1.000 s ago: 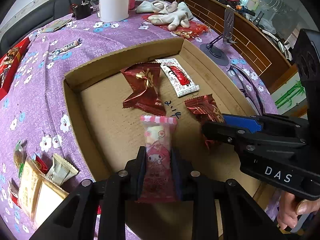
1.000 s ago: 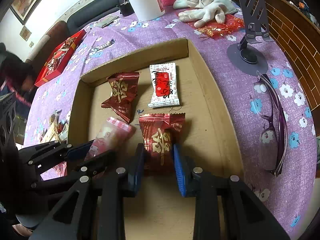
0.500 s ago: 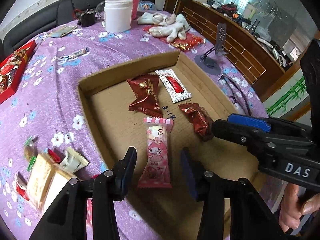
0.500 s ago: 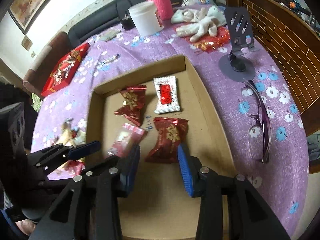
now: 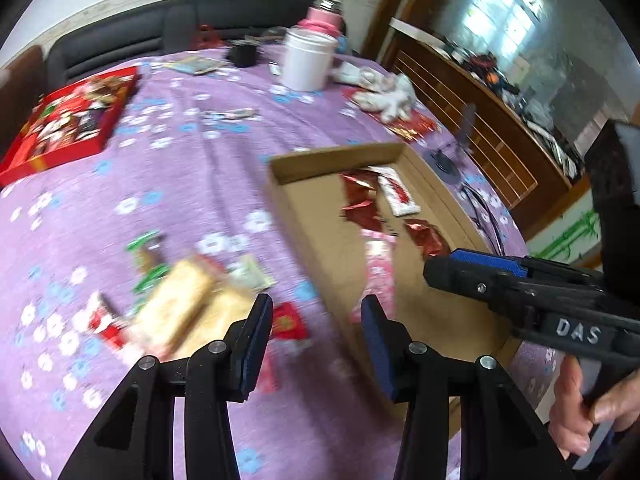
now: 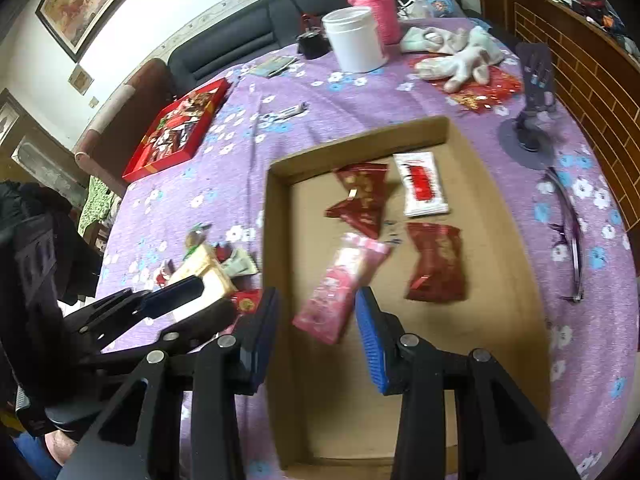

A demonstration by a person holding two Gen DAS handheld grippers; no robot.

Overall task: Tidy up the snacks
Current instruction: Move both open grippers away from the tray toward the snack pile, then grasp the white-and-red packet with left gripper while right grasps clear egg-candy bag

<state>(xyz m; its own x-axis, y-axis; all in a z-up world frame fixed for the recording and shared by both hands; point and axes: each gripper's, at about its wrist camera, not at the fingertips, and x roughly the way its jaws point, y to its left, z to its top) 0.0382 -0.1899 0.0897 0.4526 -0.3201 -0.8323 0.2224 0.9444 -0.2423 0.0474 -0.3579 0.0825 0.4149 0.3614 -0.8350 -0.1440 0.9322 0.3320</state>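
Note:
A shallow cardboard box (image 6: 276, 240) lies on the purple flowered cloth. In it lie a pink snack pack (image 6: 340, 284), two dark red packs (image 6: 362, 200) (image 6: 436, 262) and a white and red pack (image 6: 422, 184). My right gripper (image 6: 316, 332) is open and empty, above the box's near left part. My left gripper (image 5: 318, 338) is open and empty, above the cloth by the box's left wall (image 5: 304, 248). A pile of loose snacks (image 5: 180, 300) lies left of the box; it also shows in the right wrist view (image 6: 212, 264).
A red tray of sweets (image 6: 176, 128) is at the far left. A white jar (image 6: 356, 38), a pink bottle (image 6: 376, 4) and white gloves (image 6: 456, 56) stand at the back. A phone stand (image 6: 532, 92) and glasses (image 6: 568, 236) lie right of the box.
Both grippers opened, let go of the pink pack and the dark red pack in the box, and drew back. The left gripper has swung left toward the loose snack pile.

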